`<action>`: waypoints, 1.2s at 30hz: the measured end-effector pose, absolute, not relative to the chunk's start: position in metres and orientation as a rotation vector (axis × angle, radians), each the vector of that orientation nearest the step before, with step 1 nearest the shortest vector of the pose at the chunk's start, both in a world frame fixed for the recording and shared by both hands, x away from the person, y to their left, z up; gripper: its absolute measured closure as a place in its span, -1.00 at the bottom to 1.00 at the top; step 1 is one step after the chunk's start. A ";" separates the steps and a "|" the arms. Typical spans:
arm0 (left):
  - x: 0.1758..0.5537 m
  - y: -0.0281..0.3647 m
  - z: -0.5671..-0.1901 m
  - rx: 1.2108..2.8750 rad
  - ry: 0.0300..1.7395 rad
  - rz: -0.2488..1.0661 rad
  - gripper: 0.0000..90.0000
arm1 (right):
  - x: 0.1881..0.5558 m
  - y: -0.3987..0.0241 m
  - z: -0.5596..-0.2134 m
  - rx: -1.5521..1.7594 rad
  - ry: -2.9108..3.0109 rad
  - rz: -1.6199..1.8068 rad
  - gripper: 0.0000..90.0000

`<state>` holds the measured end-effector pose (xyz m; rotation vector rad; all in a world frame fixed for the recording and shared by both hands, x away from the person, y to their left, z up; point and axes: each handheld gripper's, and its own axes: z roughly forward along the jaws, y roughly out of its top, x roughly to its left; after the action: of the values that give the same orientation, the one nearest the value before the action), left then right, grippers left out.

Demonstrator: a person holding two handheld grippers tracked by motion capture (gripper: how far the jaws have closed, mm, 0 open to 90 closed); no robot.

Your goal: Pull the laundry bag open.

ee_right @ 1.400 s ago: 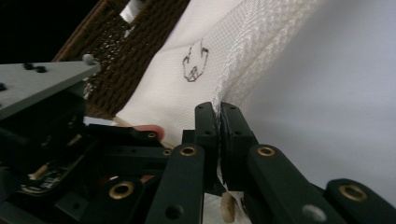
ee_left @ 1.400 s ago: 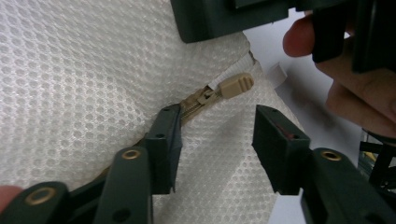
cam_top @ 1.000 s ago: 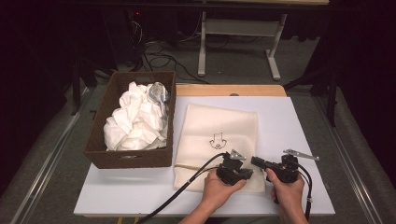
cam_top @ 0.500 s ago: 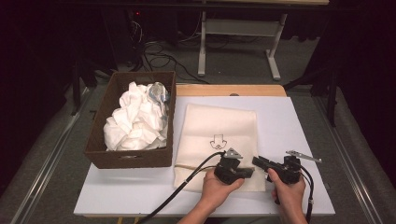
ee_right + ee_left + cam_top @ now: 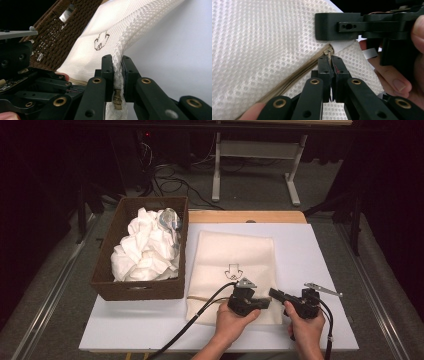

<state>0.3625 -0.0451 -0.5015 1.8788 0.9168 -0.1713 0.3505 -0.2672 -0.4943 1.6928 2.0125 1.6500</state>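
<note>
Both forearms enter from bottom edge of high view, hands close together near front of table. Left hand (image 5: 231, 320) wraps black two-jaw left gripper (image 5: 329, 55); jaws pinched together on small metal zipper pull (image 5: 329, 52). Right hand (image 5: 305, 325) grips black right gripper (image 5: 117, 65), its jaws just closing, clamped on white mesh bag edge (image 5: 118, 60). Grippers sit side by side, almost touching.

Brown wicker basket (image 5: 139, 290) on the table's left, crumpled white cloths (image 5: 145, 251) inside, white tabletop (image 5: 320, 250), grey floor (image 5: 45, 295)

White mesh zip bag (image 5: 235, 265), flat on table, near corner pinched
</note>
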 end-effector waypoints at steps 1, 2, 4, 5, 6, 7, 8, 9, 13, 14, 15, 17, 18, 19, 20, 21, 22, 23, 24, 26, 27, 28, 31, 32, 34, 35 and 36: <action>0.363 -0.045 -0.502 1.879 0.917 -0.171 0.95 | 0.351 -0.268 -0.493 1.686 2.015 1.638 0.86; 0.363 -0.043 -0.502 1.875 0.932 -0.162 0.95 | 0.351 -0.268 -0.493 1.686 2.015 1.638 0.86; 0.364 -0.031 -0.506 1.866 0.987 -0.154 0.95 | 0.352 -0.271 -0.492 1.689 2.012 1.618 0.86; 0.364 -0.031 -0.506 1.866 0.987 -0.154 0.95 | 0.352 -0.271 -0.492 1.689 2.012 1.618 0.86; 0.364 -0.026 -0.507 1.867 1.003 -0.142 0.95 | 0.353 -0.273 -0.492 1.682 2.014 1.607 0.86; 0.362 -0.019 -0.508 1.864 1.020 -0.120 0.95 | 0.353 -0.274 -0.492 1.668 2.017 1.580 0.86; 0.362 -0.019 -0.508 1.864 1.020 -0.120 0.95 | 0.353 -0.274 -0.492 1.668 2.017 1.580 0.86; 0.361 -0.014 -0.509 1.865 1.030 -0.107 0.95 | 0.354 -0.275 -0.491 1.651 2.022 1.548 0.86; 0.355 0.008 -0.510 1.871 1.066 -0.044 0.95 | 0.357 -0.277 -0.492 1.627 2.030 1.508 0.86; 0.354 0.012 -0.511 1.874 1.073 -0.033 0.95 | 0.358 -0.277 -0.492 1.623 2.030 1.498 0.86; 0.353 0.017 -0.511 1.879 1.078 -0.021 0.95 | 0.358 -0.277 -0.492 1.628 2.031 1.488 0.86; 0.352 0.023 -0.511 1.877 1.085 -0.006 0.95 | 0.358 -0.277 -0.493 1.625 2.033 1.479 0.86; 0.350 0.030 -0.511 1.882 1.089 0.013 0.95 | 0.359 -0.277 -0.493 1.612 2.039 1.463 0.86; 0.350 0.030 -0.511 1.882 1.089 0.013 0.95 | 0.359 -0.277 -0.493 1.612 2.039 1.463 0.86; 0.347 0.040 -0.510 1.895 1.093 0.040 0.95 | 0.359 -0.276 -0.492 1.595 2.040 1.443 0.86; 0.347 0.040 -0.510 1.895 1.093 0.040 0.95 | 0.359 -0.276 -0.491 1.592 2.040 1.437 0.86; 0.346 0.045 -0.510 1.893 1.100 0.048 0.95 | 0.359 -0.276 -0.491 1.591 2.038 1.425 0.86; 0.344 0.056 -0.509 1.890 1.120 0.080 0.95 | 0.359 -0.277 -0.491 1.593 2.035 1.415 0.86; 0.344 0.056 -0.509 1.890 1.120 0.080 0.95 | 0.360 -0.278 -0.492 1.594 2.030 1.407 0.86; 0.341 0.073 -0.507 1.878 1.143 0.104 0.95 | 0.361 -0.280 -0.493 1.610 2.020 1.412 0.86; 0.339 0.078 -0.507 1.875 1.152 0.115 0.95 | 0.362 -0.281 -0.494 1.611 2.019 1.413 0.86; 0.337 0.084 -0.506 1.881 1.153 0.127 0.95 | 0.362 -0.280 -0.494 1.614 2.018 1.406 0.86; 0.333 0.100 -0.505 1.870 1.180 0.151 0.95 | 0.362 -0.279 -0.494 1.603 2.018 1.380 0.86; 0.332 0.106 -0.505 1.870 1.188 0.158 0.95 | 0.363 -0.279 -0.494 1.596 2.019 1.379 0.86; 0.329 0.116 -0.504 1.853 1.199 0.155 0.95 | 0.363 -0.280 -0.494 1.601 2.019 1.373 0.86; 0.328 0.120 -0.504 1.842 1.209 0.161 0.95 | 0.363 -0.281 -0.495 1.604 2.019 1.370 0.86; 0.326 0.124 -0.504 1.843 1.211 0.167 0.95 | 0.363 -0.281 -0.495 1.608 2.019 1.363 0.86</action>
<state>0.3259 0.1245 -0.5039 1.8429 1.2108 0.1671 0.3629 -0.2813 -0.4948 1.6078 2.0188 1.3633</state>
